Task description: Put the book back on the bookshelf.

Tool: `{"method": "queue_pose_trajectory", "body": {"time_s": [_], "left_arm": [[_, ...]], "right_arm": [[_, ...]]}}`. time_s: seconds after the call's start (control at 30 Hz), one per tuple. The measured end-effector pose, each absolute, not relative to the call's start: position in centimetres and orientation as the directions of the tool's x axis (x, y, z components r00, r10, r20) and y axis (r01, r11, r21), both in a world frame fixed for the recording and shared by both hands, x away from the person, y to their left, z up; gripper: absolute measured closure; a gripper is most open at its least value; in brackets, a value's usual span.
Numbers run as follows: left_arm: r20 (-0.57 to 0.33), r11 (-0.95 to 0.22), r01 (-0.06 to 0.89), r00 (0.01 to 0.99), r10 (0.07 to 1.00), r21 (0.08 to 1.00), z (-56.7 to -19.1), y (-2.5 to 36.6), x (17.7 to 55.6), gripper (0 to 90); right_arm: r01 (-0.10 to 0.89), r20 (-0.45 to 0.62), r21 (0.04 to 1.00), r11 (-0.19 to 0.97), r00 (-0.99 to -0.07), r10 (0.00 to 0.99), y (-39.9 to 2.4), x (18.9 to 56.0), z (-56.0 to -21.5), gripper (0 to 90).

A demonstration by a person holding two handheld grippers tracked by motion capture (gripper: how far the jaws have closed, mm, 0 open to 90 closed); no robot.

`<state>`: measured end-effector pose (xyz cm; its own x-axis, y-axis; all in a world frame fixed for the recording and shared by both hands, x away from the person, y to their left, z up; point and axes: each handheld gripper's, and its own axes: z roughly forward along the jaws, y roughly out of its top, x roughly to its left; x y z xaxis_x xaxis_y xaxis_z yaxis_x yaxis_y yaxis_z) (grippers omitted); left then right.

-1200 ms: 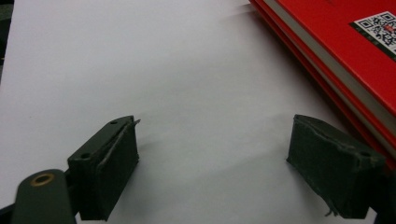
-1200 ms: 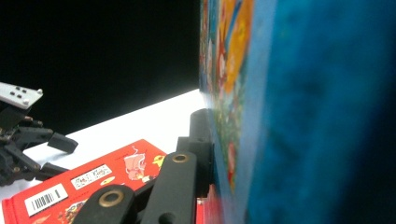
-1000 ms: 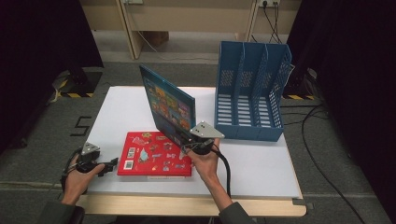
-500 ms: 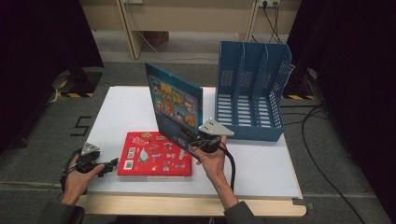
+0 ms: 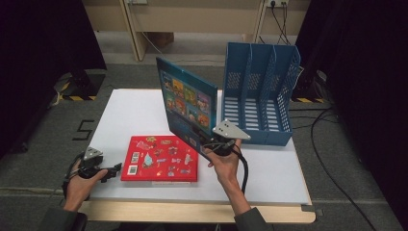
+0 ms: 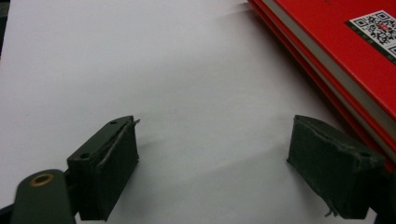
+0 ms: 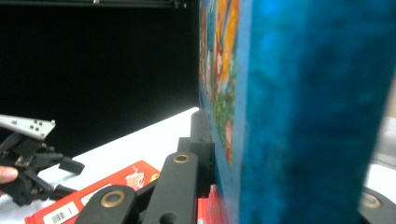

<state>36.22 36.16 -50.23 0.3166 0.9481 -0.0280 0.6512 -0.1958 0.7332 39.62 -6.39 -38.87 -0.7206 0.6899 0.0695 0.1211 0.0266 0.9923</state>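
A blue picture book (image 5: 187,103) stands tilted on edge above the white table (image 5: 130,113), its cover facing the person. My right gripper (image 5: 206,143) is shut on its lower near corner. In the right gripper view the blue book (image 7: 299,116) sits between the jaws of the right gripper (image 7: 280,198). A red book (image 5: 161,159) lies flat near the front edge. My left gripper (image 5: 114,172) rests just left of the red book, open and holding nothing. The left gripper view has the left gripper (image 6: 233,182) wide apart over bare table, with the red book's edge (image 6: 345,51) beside the right jaw.
A blue three-slot file rack (image 5: 260,96) stands at the back right of the table, just right of the raised book. The left gripper (image 7: 32,163) and the red book (image 7: 116,186) appear far off in the right gripper view. Cables lie on the floor at the right.
My right gripper has carried the blue book up and to the right, closer to the file rack. The left gripper and the red book have stayed where they were.
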Motion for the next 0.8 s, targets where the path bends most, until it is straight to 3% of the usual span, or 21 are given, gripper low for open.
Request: {"method": "queue_pose_trajectory", "body": {"time_s": [0.8], "left_arm": [[-0.022,-0.200,0.647,0.318,0.948,0.736,-50.3,36.0,36.4,14.4]], "right_arm": [[0.016,0.070,0.997,-0.075,-0.566,0.822,-15.0,38.8,-32.3,82.2]]}}
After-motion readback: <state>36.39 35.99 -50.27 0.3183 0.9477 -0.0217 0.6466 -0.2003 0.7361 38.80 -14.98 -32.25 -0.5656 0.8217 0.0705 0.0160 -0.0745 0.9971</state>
